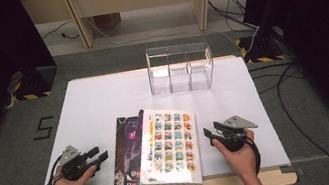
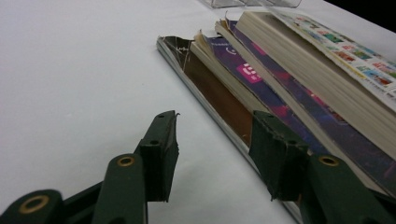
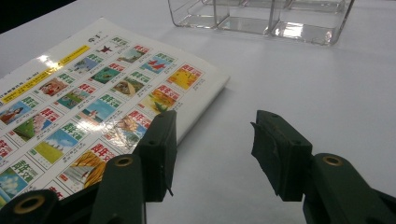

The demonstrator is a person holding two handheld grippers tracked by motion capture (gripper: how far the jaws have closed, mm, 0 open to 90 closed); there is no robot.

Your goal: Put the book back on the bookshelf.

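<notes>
A white table holds a clear organizer with 3 compartments at the far edge and a slanted stack of 3 books near the front, between the two hands. The top book, with a grid of small pictures, overlaps a purple book and a dark bottom book.

The left gripper rests just left of the stack, jaws apart and empty. The right gripper rests just right of it, also open and empty.

Risk: the books lie fanned, so a 1-sided pinch could slide the top book off or lift several at once.

The left gripper view exposes the layered page edges; the right gripper view shows the cover's near corner.
</notes>
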